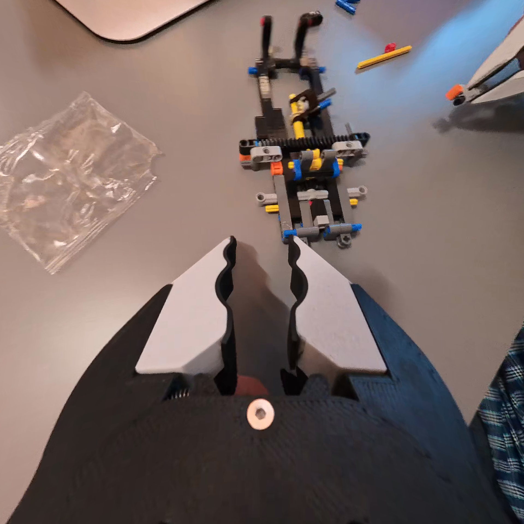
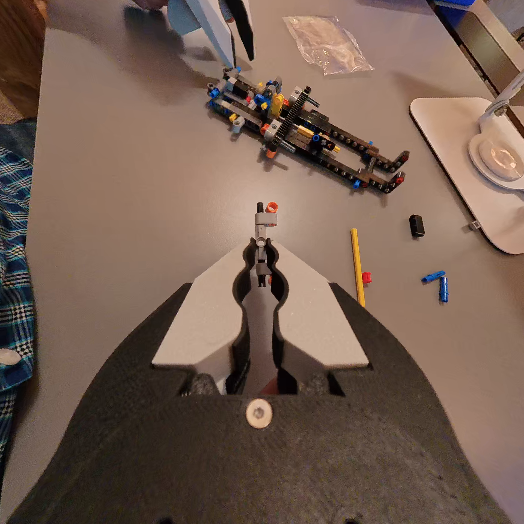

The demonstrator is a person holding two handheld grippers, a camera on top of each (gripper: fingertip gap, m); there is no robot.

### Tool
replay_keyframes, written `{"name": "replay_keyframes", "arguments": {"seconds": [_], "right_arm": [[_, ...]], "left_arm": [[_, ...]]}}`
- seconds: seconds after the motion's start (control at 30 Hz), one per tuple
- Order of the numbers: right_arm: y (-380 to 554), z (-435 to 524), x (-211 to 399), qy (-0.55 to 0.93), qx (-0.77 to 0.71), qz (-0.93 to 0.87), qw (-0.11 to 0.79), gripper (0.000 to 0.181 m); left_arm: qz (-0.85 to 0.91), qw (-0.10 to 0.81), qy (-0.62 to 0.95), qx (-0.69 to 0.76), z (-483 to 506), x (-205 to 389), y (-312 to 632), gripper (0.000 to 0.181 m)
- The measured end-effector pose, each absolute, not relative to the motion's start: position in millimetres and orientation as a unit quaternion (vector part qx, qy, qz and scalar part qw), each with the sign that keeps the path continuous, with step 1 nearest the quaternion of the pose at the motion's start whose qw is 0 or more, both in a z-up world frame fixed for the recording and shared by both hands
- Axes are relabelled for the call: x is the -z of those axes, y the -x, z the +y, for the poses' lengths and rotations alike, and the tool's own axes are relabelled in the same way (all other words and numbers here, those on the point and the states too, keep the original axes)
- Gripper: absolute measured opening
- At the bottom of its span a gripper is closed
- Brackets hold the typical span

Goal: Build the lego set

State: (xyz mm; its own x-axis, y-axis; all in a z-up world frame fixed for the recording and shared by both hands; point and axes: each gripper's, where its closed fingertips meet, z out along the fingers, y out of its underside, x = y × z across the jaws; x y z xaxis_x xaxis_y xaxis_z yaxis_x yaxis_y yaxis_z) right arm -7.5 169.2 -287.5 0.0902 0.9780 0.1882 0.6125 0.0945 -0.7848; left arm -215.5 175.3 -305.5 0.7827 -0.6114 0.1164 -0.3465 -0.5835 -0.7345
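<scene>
The left claw [image 1: 262, 241] hangs with fingers parted and empty over a grey surface [image 1: 170, 85], its right tip just beside a long lego chassis [image 1: 304, 158] at twelve o'clock. A clear plastic bag [image 1: 71, 181] lies at nine o'clock, a yellow axle [image 1: 384, 56] at one o'clock.

Grey table [image 2: 141, 170] bears lego chassis [image 2: 297, 124], plastic bag [image 2: 326, 45], yellow axle [image 2: 357, 266].

Work surface: a grey table [image 2: 141, 170], matte, evenly lit, with soft shadows under objects. A white, rounded monitor-stand base [image 2: 453, 158] rests at its far edge. A crumpled clear plastic bag [image 1: 71, 181] lies on the tabletop. Brown wooden furniture [image 2: 19, 42] shows beyond the table's corner.
</scene>
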Motion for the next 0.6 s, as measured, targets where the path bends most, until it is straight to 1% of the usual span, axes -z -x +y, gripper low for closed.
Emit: {"name": "replay_keyframes", "arguments": {"seconds": [0.17, 0.6], "right_arm": [[5.8, 172.6, 291.1, 0.631, -0.235, -0.63, 0.388, 0.004], [0.7, 179.7, 290.5, 0.629, -0.236, -0.623, 0.401, 0.004]], "left_arm": [[0.289, 0.362, 0.865, 0.192, 165.3, 307.1, 194.6, 0.032], [0.322, 0.363, 0.851, 0.202, 160.5, 306.1, 148.7, 0.035]]}}
